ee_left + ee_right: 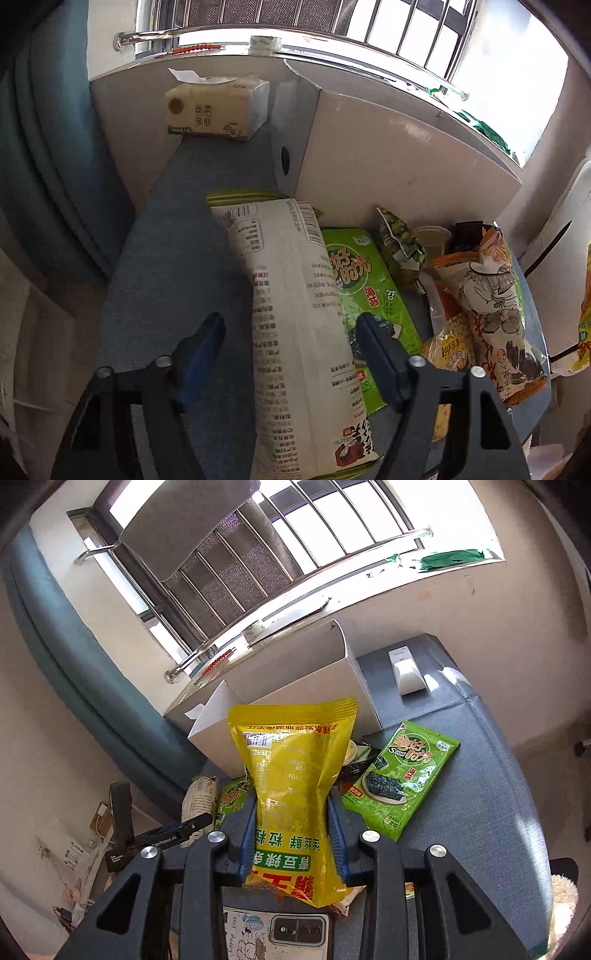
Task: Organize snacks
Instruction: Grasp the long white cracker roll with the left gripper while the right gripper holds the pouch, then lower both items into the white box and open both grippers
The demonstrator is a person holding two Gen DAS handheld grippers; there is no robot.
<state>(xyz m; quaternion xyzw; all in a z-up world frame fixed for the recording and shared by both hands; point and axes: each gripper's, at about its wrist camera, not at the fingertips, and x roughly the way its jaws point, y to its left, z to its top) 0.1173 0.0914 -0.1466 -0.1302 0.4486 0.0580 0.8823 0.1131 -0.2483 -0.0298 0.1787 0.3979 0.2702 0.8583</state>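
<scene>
In the left wrist view my left gripper [290, 336] is open, its fingers on either side of a long white snack bag [295, 325] with printed text, lying on the grey table [177, 258]. Beside it lie a green seaweed pack [354, 280], a small dark green pack [400, 247], a Lay's chips bag [448, 347] and an orange-white bag [495, 310]. In the right wrist view my right gripper [291, 808] is shut on a yellow snack bag [291, 775], held up in front of the open white cardboard box [306, 686]. Another green seaweed pack [399, 779] lies to the right.
A tissue pack [218, 107] stands at the table's far end beside the white box [388, 162]. A white device [406, 672] sits behind the box. A phone [299, 930] lies near the table's front edge. The window wall runs behind.
</scene>
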